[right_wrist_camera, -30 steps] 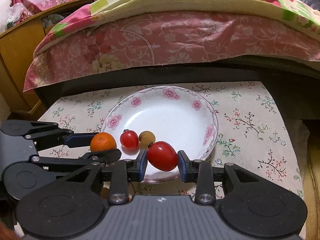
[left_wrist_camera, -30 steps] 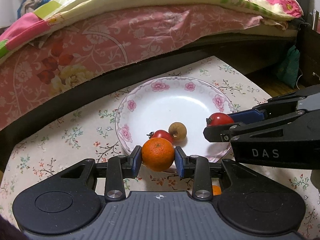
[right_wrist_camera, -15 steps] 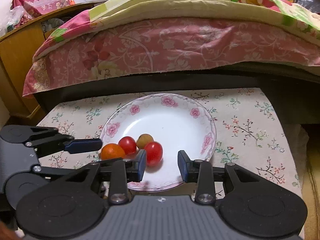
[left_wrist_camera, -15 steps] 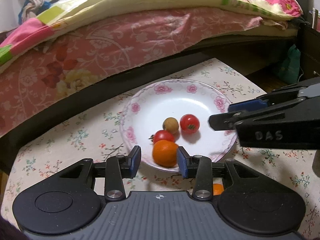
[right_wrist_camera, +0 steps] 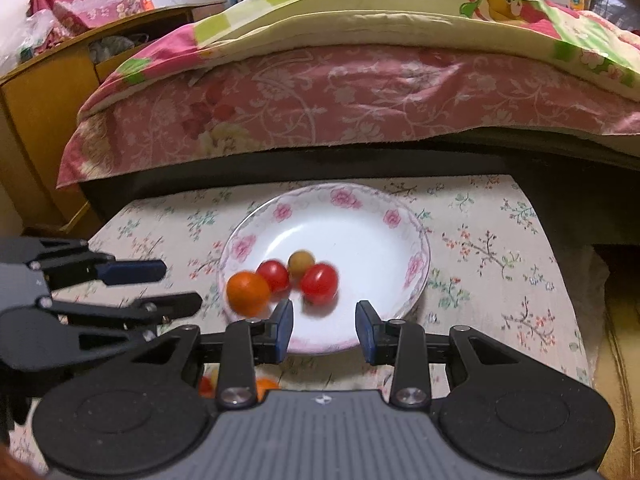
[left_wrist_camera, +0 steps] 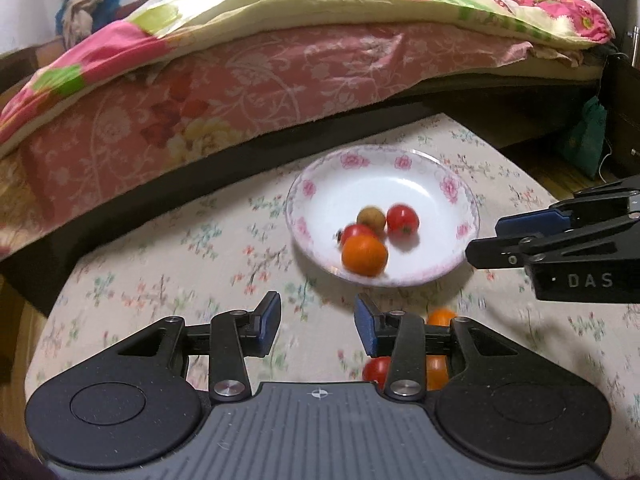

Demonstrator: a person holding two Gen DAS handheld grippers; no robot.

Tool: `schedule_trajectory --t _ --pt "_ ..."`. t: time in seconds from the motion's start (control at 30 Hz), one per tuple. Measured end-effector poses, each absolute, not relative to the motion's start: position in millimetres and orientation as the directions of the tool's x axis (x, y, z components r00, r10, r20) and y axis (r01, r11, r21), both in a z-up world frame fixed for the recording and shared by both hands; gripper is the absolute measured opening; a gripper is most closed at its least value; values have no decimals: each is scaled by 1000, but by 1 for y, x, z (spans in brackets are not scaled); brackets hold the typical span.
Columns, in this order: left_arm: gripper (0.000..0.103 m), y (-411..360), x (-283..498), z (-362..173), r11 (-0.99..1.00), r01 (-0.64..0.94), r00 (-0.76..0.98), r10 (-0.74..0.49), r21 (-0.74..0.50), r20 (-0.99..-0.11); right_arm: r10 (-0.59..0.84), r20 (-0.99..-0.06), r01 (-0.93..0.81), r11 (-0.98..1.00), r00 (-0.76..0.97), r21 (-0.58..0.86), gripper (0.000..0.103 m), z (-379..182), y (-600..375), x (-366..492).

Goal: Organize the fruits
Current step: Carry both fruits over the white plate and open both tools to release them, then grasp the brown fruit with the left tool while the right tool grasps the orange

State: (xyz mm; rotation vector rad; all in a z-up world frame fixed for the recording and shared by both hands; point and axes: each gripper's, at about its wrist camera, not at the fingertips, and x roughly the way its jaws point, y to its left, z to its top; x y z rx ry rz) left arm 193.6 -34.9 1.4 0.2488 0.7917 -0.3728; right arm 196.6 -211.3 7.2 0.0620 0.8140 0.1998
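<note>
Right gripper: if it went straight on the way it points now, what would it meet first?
Probably the near rim of the plate, which sits between the right gripper's open fingers; the red tomato lies just beyond. Depth is uncertain.

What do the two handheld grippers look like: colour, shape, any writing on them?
Both the left gripper and the right gripper are black, with ribbed grey bodies, two round black lobes, silver screws and blue pads on the fingers. The right one's side carries white letters "DAS".

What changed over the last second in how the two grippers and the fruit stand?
Both let go: the left gripper released the orange and the right gripper released a red tomato into the plate. Both then drew back, jaws apart and empty. The other tomato and the small brown fruit stayed in the plate.
</note>
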Motion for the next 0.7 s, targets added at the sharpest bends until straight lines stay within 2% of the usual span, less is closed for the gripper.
schedule_trajectory --t 0.47,0.7 --pt "54 0 141 -3 908 415 594 -226 54 -772 303 -756 -263 948 581 177 37 1 -166 122" --pt "54 12 132 -11 908 416 576 -219 51 -788 312 -783 -309 937 538 162 40 -16 -148 120"
